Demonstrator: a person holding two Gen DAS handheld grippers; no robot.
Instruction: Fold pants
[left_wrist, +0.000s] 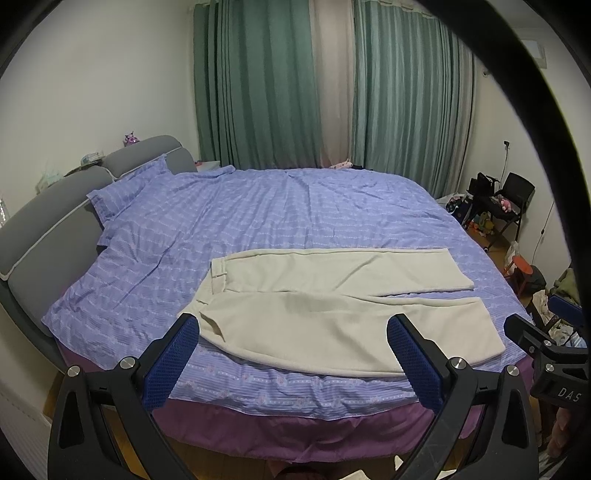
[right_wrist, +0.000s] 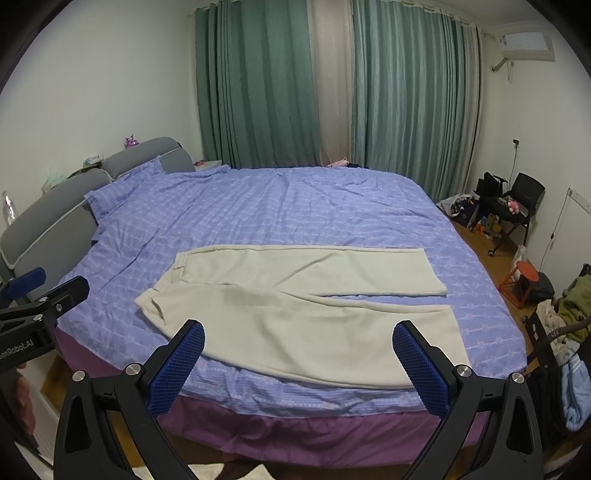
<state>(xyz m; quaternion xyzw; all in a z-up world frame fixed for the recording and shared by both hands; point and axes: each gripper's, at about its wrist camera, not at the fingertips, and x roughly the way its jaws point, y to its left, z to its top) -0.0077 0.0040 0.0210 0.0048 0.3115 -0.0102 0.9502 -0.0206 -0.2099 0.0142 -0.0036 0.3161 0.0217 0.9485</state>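
1. Headboard (left_wrist: 44, 236) padding, grey, is bordering the bed's left end as we are looking on.
2. Our left gripper (left_wrist: 293, 345) is hovering with jaws spread wide, holding nothing.
3. Cream pants (left_wrist: 332, 306) are lying flat near the blue bedspread (left_wrist: 258, 214)'s front edge, legs pointing right.
4. Our right gripper (right_wrist: 297, 349) is likewise hanging apart, empty.

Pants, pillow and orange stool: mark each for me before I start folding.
pants (right_wrist: 295, 325), right wrist view, middle of the nearer leg.
pillow (left_wrist: 122, 195), left wrist view, its top face by the headboard.
orange stool (right_wrist: 526, 266), right wrist view, on its round seat.
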